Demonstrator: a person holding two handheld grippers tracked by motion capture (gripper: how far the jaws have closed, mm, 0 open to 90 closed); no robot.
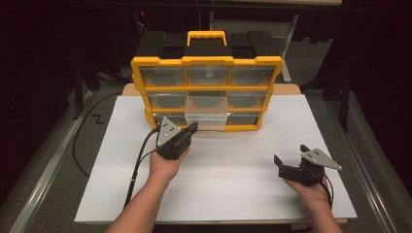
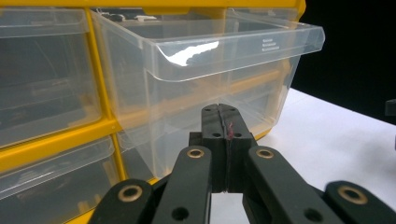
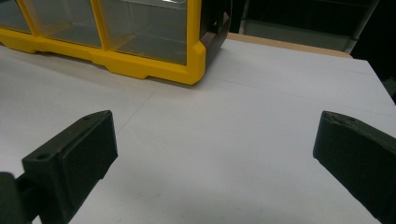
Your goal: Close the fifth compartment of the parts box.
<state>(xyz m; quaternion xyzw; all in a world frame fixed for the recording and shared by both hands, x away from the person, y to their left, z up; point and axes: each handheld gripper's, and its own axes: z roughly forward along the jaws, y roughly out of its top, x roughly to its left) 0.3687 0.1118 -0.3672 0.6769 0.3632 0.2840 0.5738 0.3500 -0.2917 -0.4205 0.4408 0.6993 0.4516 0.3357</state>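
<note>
A yellow-framed organizer (image 1: 206, 61) with clear drawers and a black body stands at the back of the white table. Its middle drawer (image 1: 206, 114) is pulled out toward me; in the left gripper view this clear drawer (image 2: 205, 60) looks empty. My left gripper (image 1: 193, 128) is shut with nothing between its jaws, and it points at the drawer's front from just left of it. In the left gripper view the closed left gripper (image 2: 224, 112) sits just below the drawer's lip. My right gripper (image 1: 290, 153) rests open over the table's front right, far from the organizer (image 3: 149, 65).
A white board (image 1: 223, 184) covers the wooden table, with bare room in the middle and front. A black cable (image 1: 138, 160) trails from the left gripper over the left side. Dark floor and black stands surround the table.
</note>
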